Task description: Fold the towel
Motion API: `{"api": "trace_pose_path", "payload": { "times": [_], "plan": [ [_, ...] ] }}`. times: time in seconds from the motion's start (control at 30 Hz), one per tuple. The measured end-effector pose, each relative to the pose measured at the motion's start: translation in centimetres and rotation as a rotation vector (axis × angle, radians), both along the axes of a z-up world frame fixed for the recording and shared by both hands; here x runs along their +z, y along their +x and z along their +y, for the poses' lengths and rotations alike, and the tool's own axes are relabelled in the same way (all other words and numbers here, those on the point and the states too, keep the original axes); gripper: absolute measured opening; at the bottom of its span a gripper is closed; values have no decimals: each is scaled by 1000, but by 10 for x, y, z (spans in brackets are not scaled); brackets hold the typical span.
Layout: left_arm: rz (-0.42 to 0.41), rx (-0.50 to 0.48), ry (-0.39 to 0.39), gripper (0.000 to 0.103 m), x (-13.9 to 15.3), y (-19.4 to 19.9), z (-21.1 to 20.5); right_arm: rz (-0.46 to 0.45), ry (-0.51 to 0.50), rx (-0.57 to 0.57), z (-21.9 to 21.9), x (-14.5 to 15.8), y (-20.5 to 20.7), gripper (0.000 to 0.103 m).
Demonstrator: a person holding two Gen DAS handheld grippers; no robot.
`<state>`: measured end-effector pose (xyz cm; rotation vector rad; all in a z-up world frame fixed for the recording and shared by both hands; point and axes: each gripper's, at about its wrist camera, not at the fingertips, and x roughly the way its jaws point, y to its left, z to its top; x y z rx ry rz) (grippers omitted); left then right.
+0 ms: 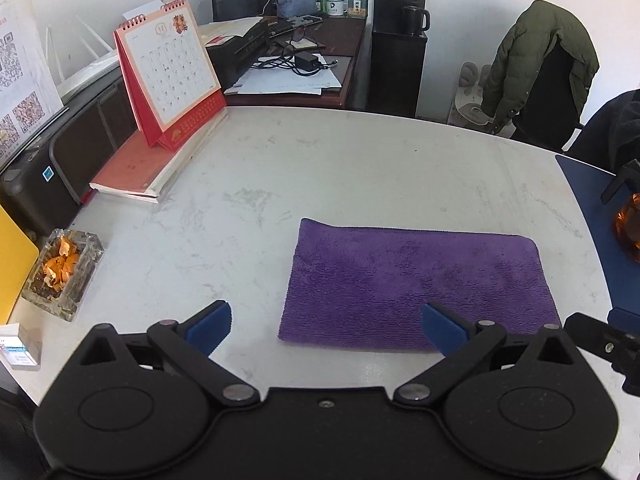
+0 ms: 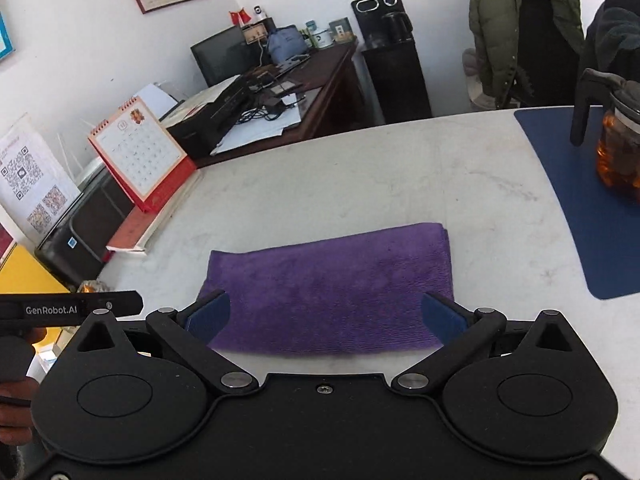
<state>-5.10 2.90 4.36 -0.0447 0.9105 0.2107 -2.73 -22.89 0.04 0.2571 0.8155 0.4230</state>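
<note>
Black left gripper point(image 1: 326, 326) and right gripper point(image 2: 326, 318), blue-padded jaws.

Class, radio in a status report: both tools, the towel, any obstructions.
Left tool open, empty, at the towel's left edge. Right tool open, empty, over its near edge. Purple microfibre towel flat, already folded, on white marble-look table. Nothing in the way.

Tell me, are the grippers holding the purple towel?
No. The left gripper and right gripper are both open and empty. The purple towel lies flat on the table.
</note>
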Motion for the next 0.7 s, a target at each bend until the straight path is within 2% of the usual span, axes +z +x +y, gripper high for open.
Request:
{"api": "trace_pose_path", "payload": {
  "times": [0.23,0.7],
  "plan": [
    [34,-14,34,102,-9,8,-1,19,-82,35,16,-1,-1,103],
    [52,-55,41,102,-18,20,-1,77,-112,67,36,-9,-1,103]
  ]
}}
